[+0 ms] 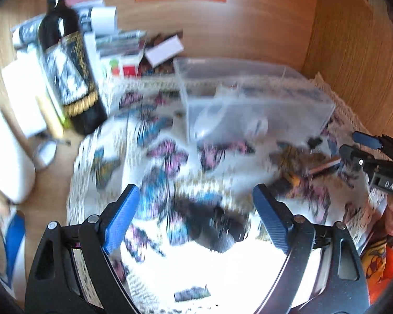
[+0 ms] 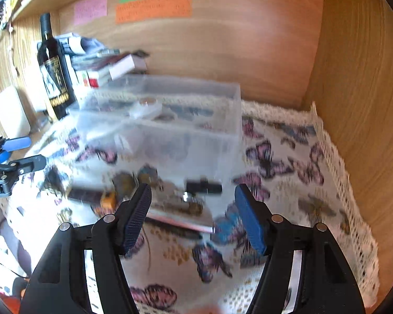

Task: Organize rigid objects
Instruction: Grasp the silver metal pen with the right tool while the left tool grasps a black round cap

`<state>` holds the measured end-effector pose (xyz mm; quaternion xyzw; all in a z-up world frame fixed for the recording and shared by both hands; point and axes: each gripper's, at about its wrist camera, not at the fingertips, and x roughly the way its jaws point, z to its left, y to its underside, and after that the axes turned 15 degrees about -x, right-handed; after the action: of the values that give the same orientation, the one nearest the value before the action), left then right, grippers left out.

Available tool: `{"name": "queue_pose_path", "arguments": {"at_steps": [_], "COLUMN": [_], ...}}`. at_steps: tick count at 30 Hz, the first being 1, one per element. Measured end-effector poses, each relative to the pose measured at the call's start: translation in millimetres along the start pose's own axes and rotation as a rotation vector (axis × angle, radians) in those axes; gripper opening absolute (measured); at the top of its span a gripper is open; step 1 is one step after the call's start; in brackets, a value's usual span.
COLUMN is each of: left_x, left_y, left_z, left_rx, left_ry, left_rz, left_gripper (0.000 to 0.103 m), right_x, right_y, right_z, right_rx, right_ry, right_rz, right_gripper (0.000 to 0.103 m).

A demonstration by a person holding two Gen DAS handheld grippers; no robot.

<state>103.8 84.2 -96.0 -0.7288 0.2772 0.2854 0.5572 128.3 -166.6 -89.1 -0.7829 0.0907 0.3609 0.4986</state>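
A clear plastic bin (image 1: pixel 254 99) stands on the butterfly cloth (image 1: pixel 154 172); it also shows in the right wrist view (image 2: pixel 170 120) with small items inside. My left gripper (image 1: pixel 196 204) is open and empty above a dark blurred object (image 1: pixel 209 225) on the cloth. My right gripper (image 2: pixel 192 204) is open and empty over several small things: a black rectangular piece (image 2: pixel 204 187), a dark stick with an orange end (image 2: pixel 91 196) and a flat silver-pink item (image 2: pixel 180 219). The right gripper shows at the left view's right edge (image 1: pixel 364 146).
A dark wine bottle (image 1: pixel 70 73) stands at the left, with stacked boxes and papers (image 1: pixel 123 47) behind and white containers (image 1: pixel 10 157) beside it. Wooden walls (image 2: pixel 353 78) close the back and right. Coloured paper notes (image 2: pixel 152 7) hang on the back wall.
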Motion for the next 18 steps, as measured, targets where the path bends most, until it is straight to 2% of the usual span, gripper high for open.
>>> {"name": "queue_pose_path", "arguments": {"at_steps": [7,10,16,17,18], "left_x": [-3,0,-3,-4,-5], "left_y": [30,35,35,34,34], "left_z": [13,17,27,28,29], "left_rx": [-0.029,-0.038,-0.062,-0.064,-0.066], "left_ry": [-0.006,-0.018,-0.007,-0.009,-0.008], "left_rz": [0.034,0.048,0.047,0.043,0.042], "left_gripper": [0.088,0.08,0.074,0.073,0.071], "right_x": [14,21,36,37,38], "right_y": [11,9,0,-3,-3], "right_z": [2,6,19,24,27], "right_rx": [0.001,-0.018,-0.06,-0.083,-0.098], "right_ry": [-0.04,-0.065,-0.097,-0.101,-0.103], "right_rz": [0.059,0.064,0.087,0.087,0.087], "right_gripper": [0.063,0.063,0.063,0.064,0.07]}}
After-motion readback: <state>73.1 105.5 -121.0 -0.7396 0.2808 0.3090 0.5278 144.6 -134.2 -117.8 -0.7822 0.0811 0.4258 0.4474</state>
